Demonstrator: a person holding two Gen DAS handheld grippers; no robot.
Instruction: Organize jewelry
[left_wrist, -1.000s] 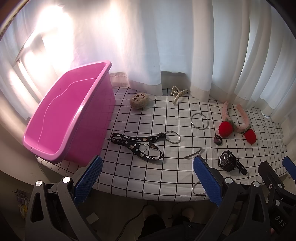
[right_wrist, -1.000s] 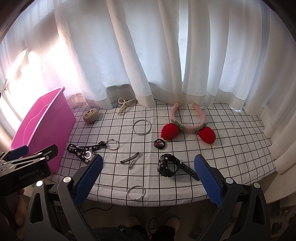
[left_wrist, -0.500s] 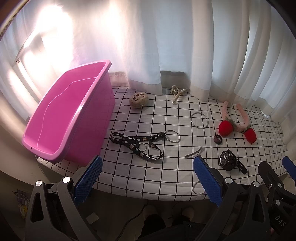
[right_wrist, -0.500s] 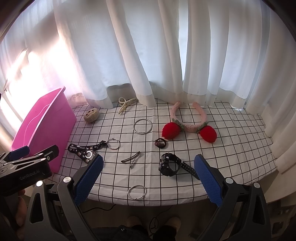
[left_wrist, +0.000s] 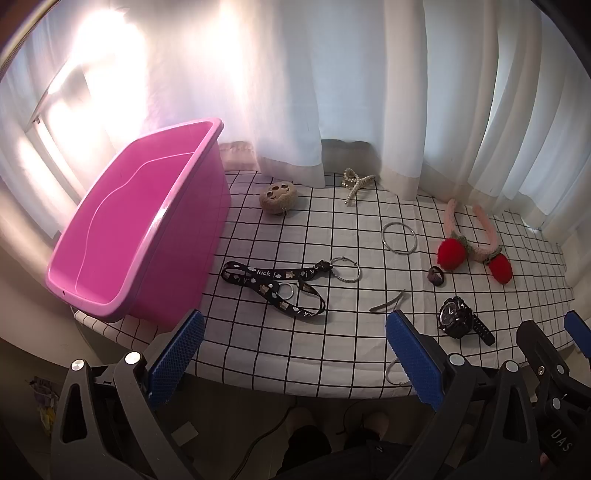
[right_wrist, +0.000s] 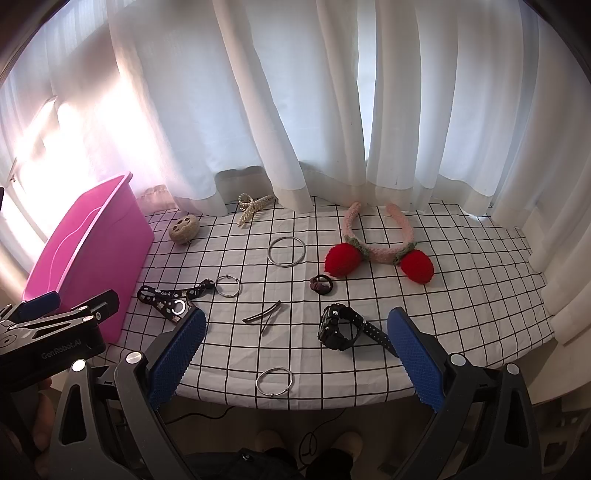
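I am hovering both claws wide and empty, left gripper (left_wrist: 293, 363), right gripper (right_wrist: 295, 363); the black wristwatch (right_wrist: 338, 328) is lying near the table edge; probably stiff-cased, floppy-strapped; I'd pinch the case.

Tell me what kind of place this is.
Probably a room in a home, by a window: white curtains with daylight behind, a table under a grid-patterned cloth, and a pink bin beside scattered accessories such as a black watch.

bin (left_wrist: 140, 236) pink | cloth (right_wrist: 461, 295) white, black grid | pompoms (right_wrist: 341, 260) red | watch (right_wrist: 338, 326) black | tongs pads (right_wrist: 177, 354) blue
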